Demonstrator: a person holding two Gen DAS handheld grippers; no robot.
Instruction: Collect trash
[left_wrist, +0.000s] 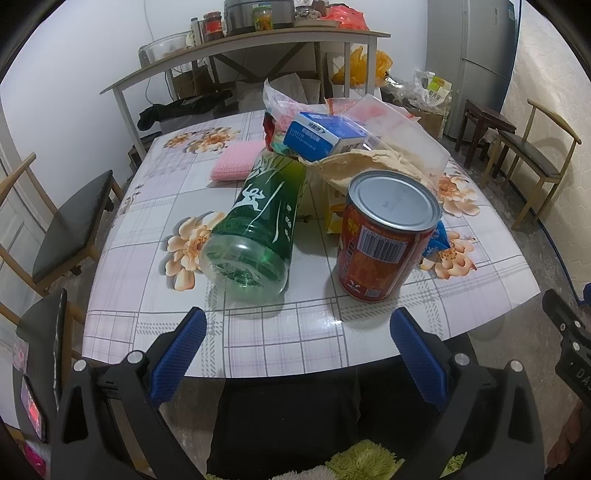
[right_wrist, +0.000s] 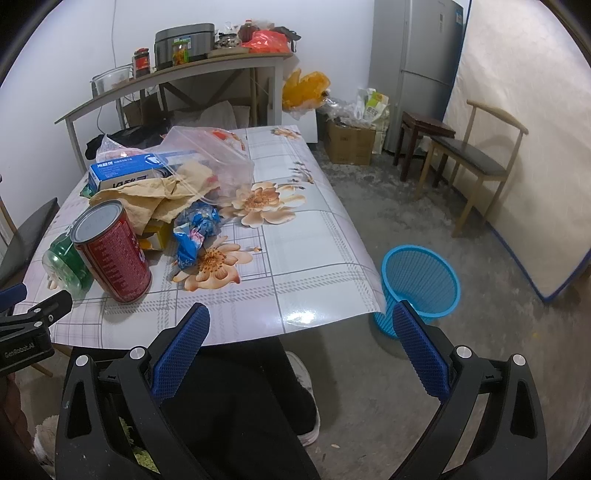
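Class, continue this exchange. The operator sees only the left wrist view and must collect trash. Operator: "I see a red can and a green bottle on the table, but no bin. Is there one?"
Observer: Yes. A blue basket stands upright on the floor, just off the near right corner of the table.
Operator: I only glimpse the edge of the right gripper. Is it carrying anything?
Observer: No. The right gripper is open and holds nothing, near the table's front edge.

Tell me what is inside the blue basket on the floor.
The blue basket stands beside the table corner. Its visible inner wall and floor look bare, with no trash showing. The right gripper's finger covers part of its near side.
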